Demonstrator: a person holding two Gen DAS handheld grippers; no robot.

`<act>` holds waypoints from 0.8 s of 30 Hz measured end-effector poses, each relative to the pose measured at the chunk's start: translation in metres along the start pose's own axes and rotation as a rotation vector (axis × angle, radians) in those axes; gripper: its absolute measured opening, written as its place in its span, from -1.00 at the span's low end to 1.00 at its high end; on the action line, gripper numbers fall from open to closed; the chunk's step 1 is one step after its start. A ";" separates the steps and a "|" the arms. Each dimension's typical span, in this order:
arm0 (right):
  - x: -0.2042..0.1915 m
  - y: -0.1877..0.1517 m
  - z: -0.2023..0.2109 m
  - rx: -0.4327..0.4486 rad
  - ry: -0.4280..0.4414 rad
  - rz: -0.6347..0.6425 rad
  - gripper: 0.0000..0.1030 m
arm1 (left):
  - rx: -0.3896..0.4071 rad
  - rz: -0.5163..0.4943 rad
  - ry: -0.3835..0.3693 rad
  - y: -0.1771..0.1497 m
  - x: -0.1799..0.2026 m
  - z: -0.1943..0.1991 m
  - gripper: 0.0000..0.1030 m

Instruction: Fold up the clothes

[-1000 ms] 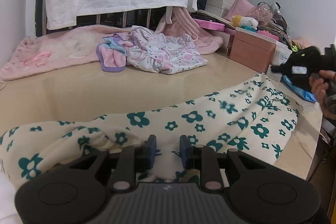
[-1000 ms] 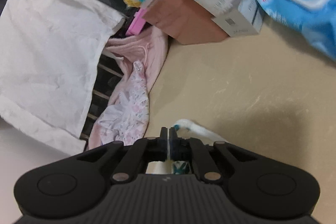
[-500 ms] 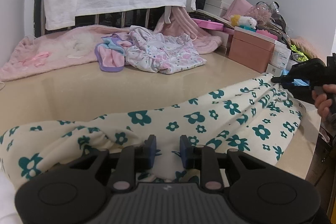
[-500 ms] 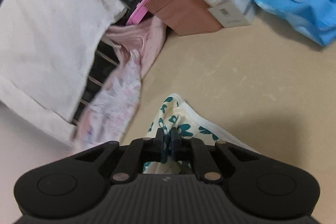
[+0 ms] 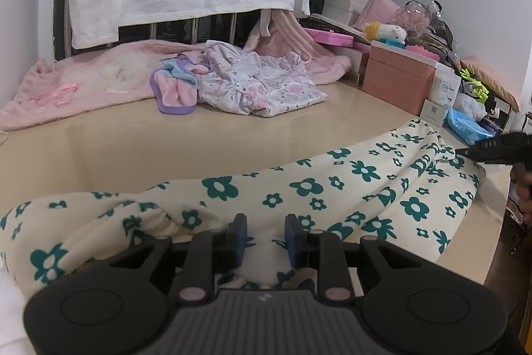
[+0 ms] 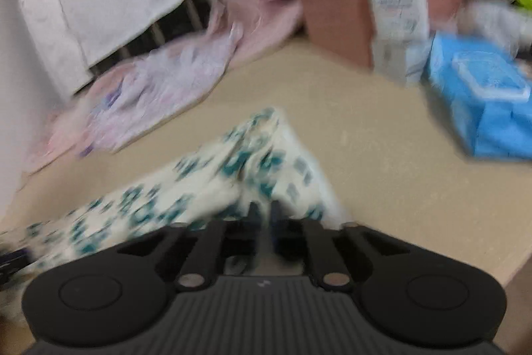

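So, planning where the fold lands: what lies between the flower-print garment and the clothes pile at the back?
Only bare beige tabletop separates the flower-print garment from the clothes pile, seen in the left wrist view.

The beige worktop [image 5: 232, 135] looks smooth and glossy, with soft reflections. The cream cloth with green flowers [image 5: 332, 188] is soft, matt fabric. The black left tool [image 5: 263, 237] is matt plastic, ribbed at its base. The blue wipes pack [image 6: 488, 102] looks like shiny plastic film.

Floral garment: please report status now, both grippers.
Left gripper open, fabric bunched between fingers. Right gripper shut on floral garment, end lifted. Table ahead bare; blue pack to the right.
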State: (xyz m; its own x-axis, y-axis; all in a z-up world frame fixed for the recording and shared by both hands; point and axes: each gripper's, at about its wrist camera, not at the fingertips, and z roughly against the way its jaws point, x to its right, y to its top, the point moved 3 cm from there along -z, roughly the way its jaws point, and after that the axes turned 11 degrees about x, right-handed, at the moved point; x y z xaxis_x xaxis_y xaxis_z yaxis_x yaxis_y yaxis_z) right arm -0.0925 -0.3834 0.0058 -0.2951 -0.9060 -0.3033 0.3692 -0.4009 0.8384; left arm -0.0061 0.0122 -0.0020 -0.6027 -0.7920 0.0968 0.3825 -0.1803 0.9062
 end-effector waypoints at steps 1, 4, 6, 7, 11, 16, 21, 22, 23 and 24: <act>-0.001 0.002 0.008 0.012 0.005 -0.002 -0.94 | -0.030 0.017 -0.008 0.007 0.000 0.004 -0.54; -0.005 0.008 0.032 0.047 0.019 -0.008 -0.60 | -0.024 0.024 -0.081 0.052 0.004 0.026 -0.50; -0.008 0.012 0.048 0.071 0.029 -0.012 0.14 | 0.030 -0.054 -0.110 0.086 0.018 0.030 -0.08; -0.009 0.011 0.053 0.058 0.033 -0.011 0.29 | 0.034 -0.103 -0.134 0.099 0.031 0.022 0.18; -0.008 -0.003 0.065 -0.031 0.031 -0.053 0.27 | -0.125 -0.183 -0.369 0.113 0.090 -0.053 0.24; -0.003 -0.016 0.049 -0.050 0.029 -0.083 0.01 | -0.299 -0.274 -0.303 0.090 0.127 -0.147 -0.23; -0.011 -0.006 -0.005 -0.071 0.060 0.000 -0.32 | -0.320 -0.254 -0.220 0.088 0.113 -0.169 -0.40; -0.015 0.001 -0.022 -0.088 0.079 0.024 -0.36 | -0.322 -0.248 -0.178 0.089 0.108 -0.171 -0.45; -0.020 0.011 -0.043 -0.107 0.102 0.038 -0.44 | -0.321 -0.244 -0.127 0.091 0.101 -0.173 -0.48; -0.024 0.020 -0.064 -0.126 0.125 0.051 -0.47 | -0.316 -0.239 -0.068 0.094 0.092 -0.176 -0.48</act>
State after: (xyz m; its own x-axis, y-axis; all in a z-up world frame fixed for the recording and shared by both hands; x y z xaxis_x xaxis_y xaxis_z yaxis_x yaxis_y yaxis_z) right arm -0.0213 -0.3782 0.0014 -0.1641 -0.9323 -0.3222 0.4910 -0.3605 0.7931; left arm 0.0980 -0.1802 0.0197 -0.7418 -0.6674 -0.0649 0.4161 -0.5340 0.7360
